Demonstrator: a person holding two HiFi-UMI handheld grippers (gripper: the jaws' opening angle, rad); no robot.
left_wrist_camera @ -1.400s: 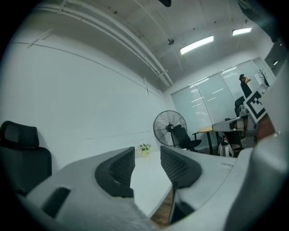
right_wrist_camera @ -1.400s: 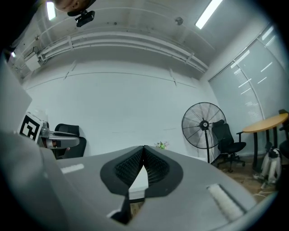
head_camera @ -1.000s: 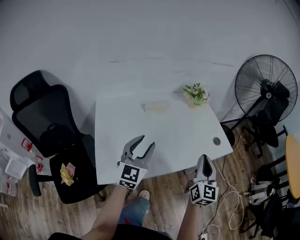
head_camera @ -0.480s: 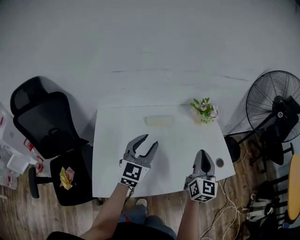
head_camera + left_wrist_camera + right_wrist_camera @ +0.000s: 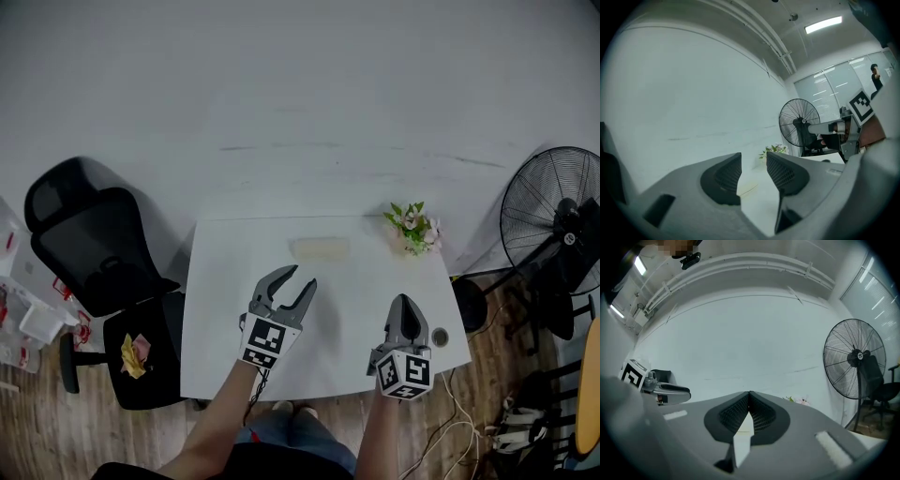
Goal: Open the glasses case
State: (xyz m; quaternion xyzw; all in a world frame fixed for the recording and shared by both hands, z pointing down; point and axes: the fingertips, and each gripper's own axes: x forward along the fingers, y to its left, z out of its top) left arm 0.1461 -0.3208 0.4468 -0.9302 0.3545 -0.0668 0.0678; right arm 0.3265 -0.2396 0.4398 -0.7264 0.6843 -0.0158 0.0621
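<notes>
A pale, whitish glasses case (image 5: 320, 248) lies closed near the far edge of the white table (image 5: 225, 281). My left gripper (image 5: 293, 280) hovers over the table's near middle, open, with nothing between its jaws; the case lies well beyond it. In the left gripper view the case (image 5: 750, 186) shows faintly between the jaws of the left gripper (image 5: 754, 165). My right gripper (image 5: 404, 306) is over the near right of the table, shut and empty. In the right gripper view the right gripper (image 5: 749, 394) has its tips touching.
A small pot of flowers (image 5: 412, 227) stands at the table's far right corner. A round grommet (image 5: 439, 336) sits near the right front edge. A black office chair (image 5: 89, 253) is at the left, a standing fan (image 5: 553, 225) at the right. A white wall lies behind the table.
The head camera has shifted, so the table sits more centred. Both grippers have moved slightly forward over the table; their jaws are unchanged.
</notes>
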